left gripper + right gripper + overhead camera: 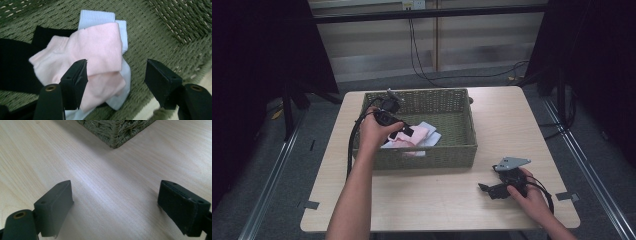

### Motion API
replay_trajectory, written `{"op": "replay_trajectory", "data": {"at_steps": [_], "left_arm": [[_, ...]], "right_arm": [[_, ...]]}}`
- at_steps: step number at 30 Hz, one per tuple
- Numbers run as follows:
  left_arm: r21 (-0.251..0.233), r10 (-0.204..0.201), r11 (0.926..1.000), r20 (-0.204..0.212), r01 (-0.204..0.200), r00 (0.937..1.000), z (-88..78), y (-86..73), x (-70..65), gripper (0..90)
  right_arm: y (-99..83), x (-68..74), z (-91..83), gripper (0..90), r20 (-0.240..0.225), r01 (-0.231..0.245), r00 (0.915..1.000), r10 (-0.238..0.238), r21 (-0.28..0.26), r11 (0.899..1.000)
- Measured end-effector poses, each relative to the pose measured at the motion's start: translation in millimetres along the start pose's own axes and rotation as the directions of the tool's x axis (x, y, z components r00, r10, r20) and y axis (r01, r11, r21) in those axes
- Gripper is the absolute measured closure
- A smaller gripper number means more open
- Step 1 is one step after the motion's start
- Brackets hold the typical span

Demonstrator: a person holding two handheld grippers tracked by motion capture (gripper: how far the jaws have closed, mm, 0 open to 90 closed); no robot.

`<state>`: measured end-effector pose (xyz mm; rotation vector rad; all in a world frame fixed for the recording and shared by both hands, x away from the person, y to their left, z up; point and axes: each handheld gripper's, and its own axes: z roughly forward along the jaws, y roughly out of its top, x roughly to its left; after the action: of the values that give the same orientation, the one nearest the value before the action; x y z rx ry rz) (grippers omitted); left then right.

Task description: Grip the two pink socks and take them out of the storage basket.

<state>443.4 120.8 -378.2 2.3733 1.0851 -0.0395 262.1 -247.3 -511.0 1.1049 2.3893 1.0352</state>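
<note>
A green woven basket (447, 152) stands on the wooden table (422, 195). Inside it lie a pink sock (97, 50), a white sock (96, 18) under it and a black sock (15, 65) to one side. My left gripper (116, 77) hangs open just above the pink sock, one jaw over it, nothing held. In the high view the left gripper (398, 129) reaches into the basket's left half over the pink sock (412, 135). My right gripper (487, 189) rests open on the table at the front right, with bare wood between its jaws (115, 202).
The basket's corner (115, 135) lies ahead of the right gripper. Cables (417, 50) hang behind the table. Dark curtains flank both sides, and metal rails (272, 170) run along the floor.
</note>
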Motion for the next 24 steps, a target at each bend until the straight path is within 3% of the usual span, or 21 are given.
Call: {"op": "replay_trajectory", "data": {"at_steps": [10,18,22,24], "left_arm": [[0.021,0.001,0.9998,0.017,-0.001,0.9999,21.6,9.1,1.2,36.9],[0.061,0.03,0.9977,-0.011,-0.029,0.9995,41.9,13.7,3.9,36.6],[0.052,0.04,0.9979,-0.02,-0.039,0.999,47.9,14.6,5.3,35.5],[0.081,0.031,0.9963,-0.027,-0.029,0.9992,51.1,16.2,6.5,35.5]], "right_arm": [[0.0,0.0,0.0,12.3,0.0,0.001,1.0,-0.001,0.0,1.0],[0.0,0.0,0.0,12.3,0.0,0.0,1.0,0.0,0.0,1.0],[0.0,0.0,0.0,12.3,0.0,0.001,1.0,-0.001,0.0,1.0],[0.0,0.0,0.0,12.3,0.0,0.0,1.0,0.0,0.0,1.0]]}}
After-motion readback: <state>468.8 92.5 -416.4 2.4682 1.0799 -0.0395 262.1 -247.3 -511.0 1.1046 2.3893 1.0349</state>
